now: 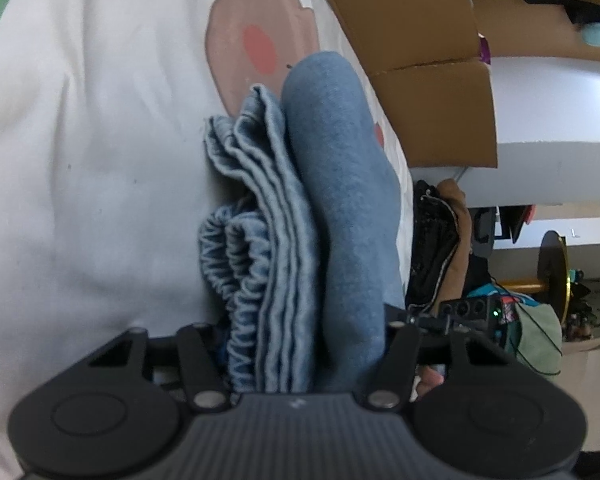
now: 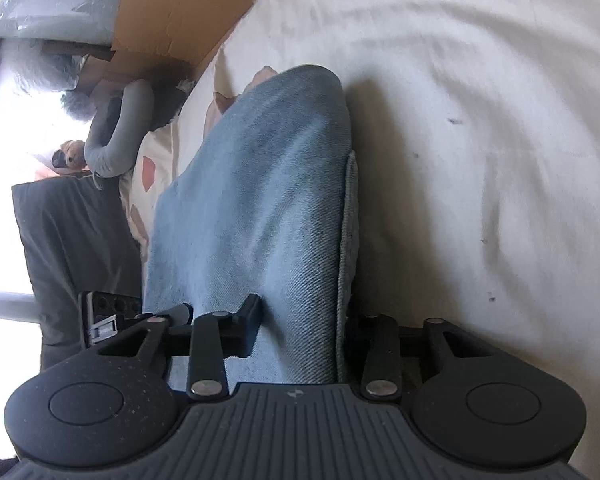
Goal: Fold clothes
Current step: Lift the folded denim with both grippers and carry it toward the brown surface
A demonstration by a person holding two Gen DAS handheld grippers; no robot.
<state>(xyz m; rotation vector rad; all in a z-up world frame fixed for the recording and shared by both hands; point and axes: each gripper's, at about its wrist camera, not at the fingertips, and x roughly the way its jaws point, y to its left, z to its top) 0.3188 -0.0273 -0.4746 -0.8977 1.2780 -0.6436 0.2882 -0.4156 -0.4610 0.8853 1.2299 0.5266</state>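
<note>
A folded blue denim garment (image 1: 332, 184) lies in a thick bundle on a white bedsheet (image 1: 100, 140), its layered edges and gathered elastic waistband (image 1: 236, 264) on the left side. My left gripper (image 1: 306, 320) is shut on the near end of this bundle, and the cloth fills the gap and hides the pads. In the right wrist view the same denim garment (image 2: 260, 184) runs away from me. My right gripper (image 2: 304, 312) is shut on it, its left finger (image 2: 252, 308) pressed into the cloth.
The bedsheet (image 2: 480, 120) carries a brown and pink cartoon print (image 1: 256, 36). Cardboard boxes (image 1: 412, 20) stand past the bed's far edge. Beside the bed are dark clothes (image 1: 436, 240), a grey curved cushion (image 2: 116, 132) and a dark bag (image 2: 76, 248).
</note>
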